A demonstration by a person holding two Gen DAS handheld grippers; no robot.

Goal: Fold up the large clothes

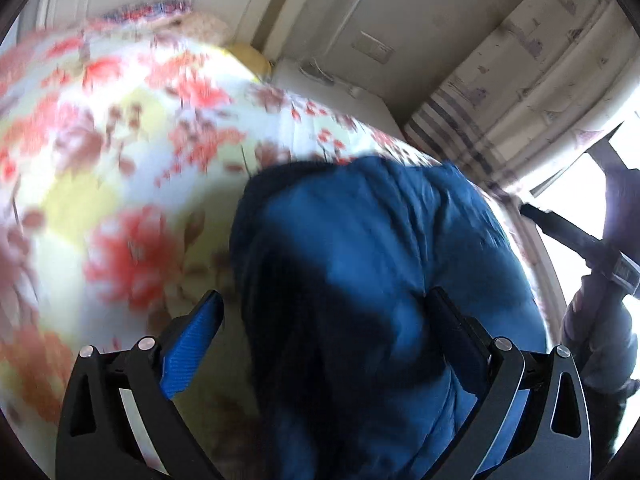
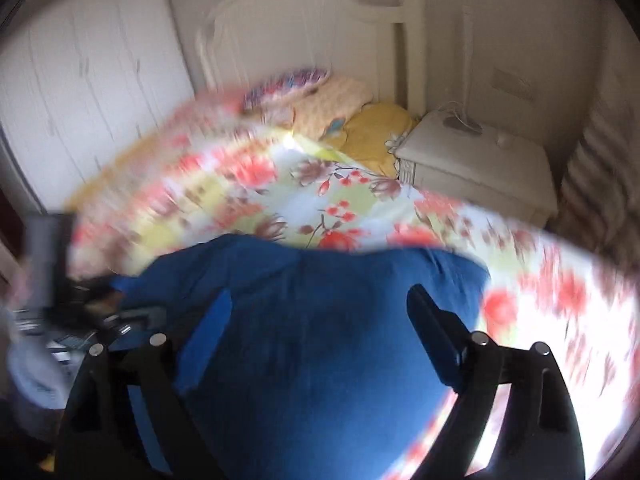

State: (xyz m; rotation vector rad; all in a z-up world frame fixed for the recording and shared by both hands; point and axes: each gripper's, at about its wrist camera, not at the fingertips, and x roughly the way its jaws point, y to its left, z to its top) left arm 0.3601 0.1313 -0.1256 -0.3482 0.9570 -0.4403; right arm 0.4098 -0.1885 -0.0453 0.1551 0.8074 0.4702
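A dark blue padded garment [image 1: 360, 220] lies bunched on the floral bedspread [image 1: 120, 140]. My left gripper [image 1: 326, 312] hovers over its near part with the jaws wide open; the blue-padded left finger [image 1: 192, 344] stands clear of the cloth over the bedspread. In the right wrist view the same garment [image 2: 320, 360] spreads under my right gripper [image 2: 320, 312], which is also wide open, its fingers [image 2: 432, 328] straddling the cloth without pinching it. Both views are motion-blurred.
The bed's white headboard [image 2: 280, 20] and pillows [image 2: 340, 100] are at the far end. A white nightstand [image 2: 480, 160] stands beside the bed, and a striped curtain [image 1: 520, 80] hangs at the right. A white wardrobe [image 2: 80, 100] is at the left. A person's sleeve [image 1: 592, 320] shows at the right edge.
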